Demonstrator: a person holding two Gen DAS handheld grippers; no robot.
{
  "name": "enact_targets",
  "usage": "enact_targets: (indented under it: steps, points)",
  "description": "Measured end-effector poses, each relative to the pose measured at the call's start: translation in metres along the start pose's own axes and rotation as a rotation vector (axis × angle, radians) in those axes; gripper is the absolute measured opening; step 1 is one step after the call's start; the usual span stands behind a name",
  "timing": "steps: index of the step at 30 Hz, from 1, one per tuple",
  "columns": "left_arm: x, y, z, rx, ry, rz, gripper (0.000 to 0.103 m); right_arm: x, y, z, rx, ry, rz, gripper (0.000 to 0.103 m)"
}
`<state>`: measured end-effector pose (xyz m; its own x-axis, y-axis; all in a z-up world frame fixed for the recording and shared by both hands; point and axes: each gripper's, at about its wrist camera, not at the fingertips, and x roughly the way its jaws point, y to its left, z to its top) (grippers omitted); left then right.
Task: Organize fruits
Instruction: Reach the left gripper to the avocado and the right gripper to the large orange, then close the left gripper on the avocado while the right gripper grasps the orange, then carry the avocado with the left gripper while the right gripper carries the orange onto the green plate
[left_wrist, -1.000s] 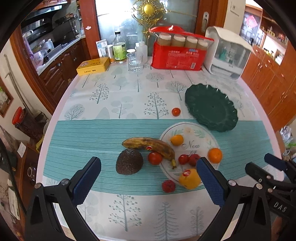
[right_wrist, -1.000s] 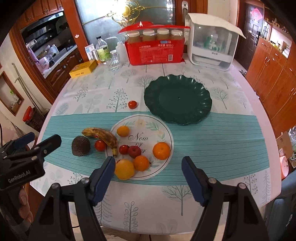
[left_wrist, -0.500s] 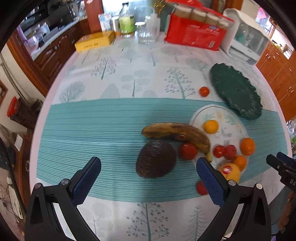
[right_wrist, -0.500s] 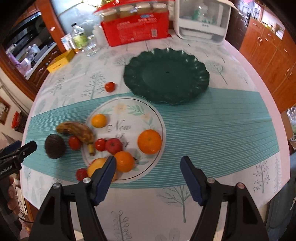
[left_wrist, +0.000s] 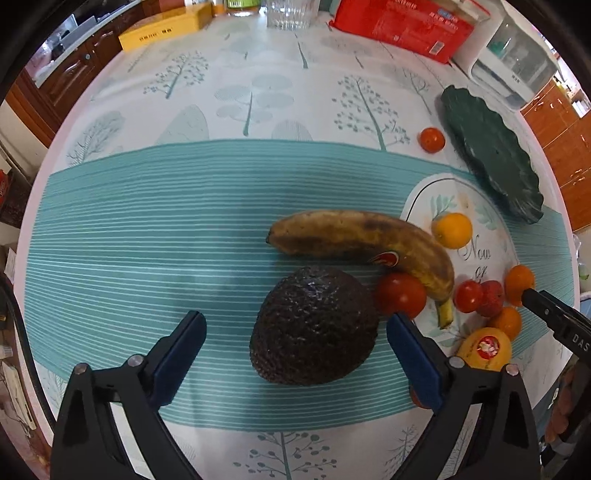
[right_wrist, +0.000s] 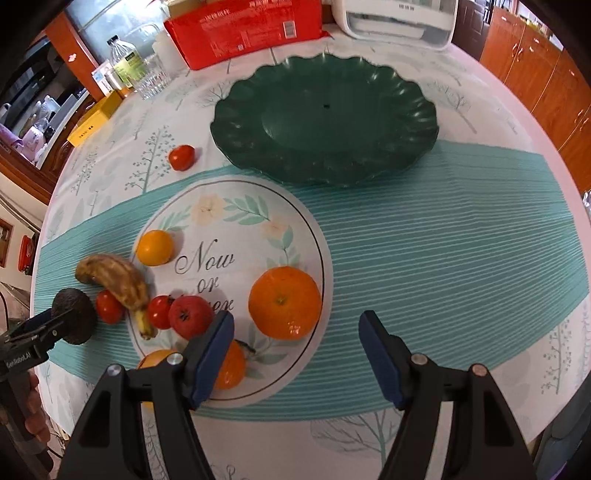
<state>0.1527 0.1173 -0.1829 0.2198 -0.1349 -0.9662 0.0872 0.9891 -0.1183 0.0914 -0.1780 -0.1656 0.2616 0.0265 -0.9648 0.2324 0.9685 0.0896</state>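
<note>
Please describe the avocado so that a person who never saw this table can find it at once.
Find the teal striped band of the tablecloth. Beside the white printed plate lies a browned banana, and the avocado sits just in front of it. It is the only dark, bumpy fruit; its neighbours are smooth and brightly coloured.

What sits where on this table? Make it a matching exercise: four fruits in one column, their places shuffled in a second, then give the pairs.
Fruits
1. avocado
2. largest orange
3. banana
4. lone tomato

Places
A. wholly on the white plate
B. on the tablecloth's tree print, beside the green plate
C. between the left gripper's open fingers
D. stem end over the white plate's rim, the rest on the teal stripe

Pairs: 1-C, 2-A, 3-D, 4-B
</note>
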Motion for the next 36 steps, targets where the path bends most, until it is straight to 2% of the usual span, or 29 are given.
enact_targets:
  steps: [1, 7, 11, 20, 24, 29, 36]
  points:
    - [0.004, 0.001, 0.0, -0.002, 0.009, -0.002, 0.093, 0.003, 0.0, 0.0, 0.0, 0.008, 0.0, 0.06]
    - [0.019, 0.005, -0.004, -0.018, 0.042, -0.045, 0.08, 0.017, 0.005, -0.001, -0.005, 0.042, 0.024, 0.044]
    - [0.019, 0.0, -0.006, 0.003, 0.027, -0.056, 0.067, 0.018, 0.008, 0.0, -0.024, 0.022, 0.012, 0.044]
    - [0.004, -0.004, -0.015, 0.0, -0.002, -0.003, 0.065, 0.003, 0.003, -0.007, -0.025, -0.026, 0.048, 0.041]
    - [-0.023, -0.009, -0.016, 0.011, -0.033, 0.0, 0.065, -0.02, 0.002, -0.009, -0.02, -0.068, 0.057, 0.041]
    - [-0.072, -0.024, -0.008, 0.044, -0.113, -0.047, 0.064, -0.069, -0.002, -0.005, -0.019, -0.152, 0.06, 0.041]
    - [-0.132, -0.087, 0.019, 0.186, -0.231, -0.146, 0.064, -0.151, -0.011, 0.01, -0.028, -0.291, 0.052, 0.041]
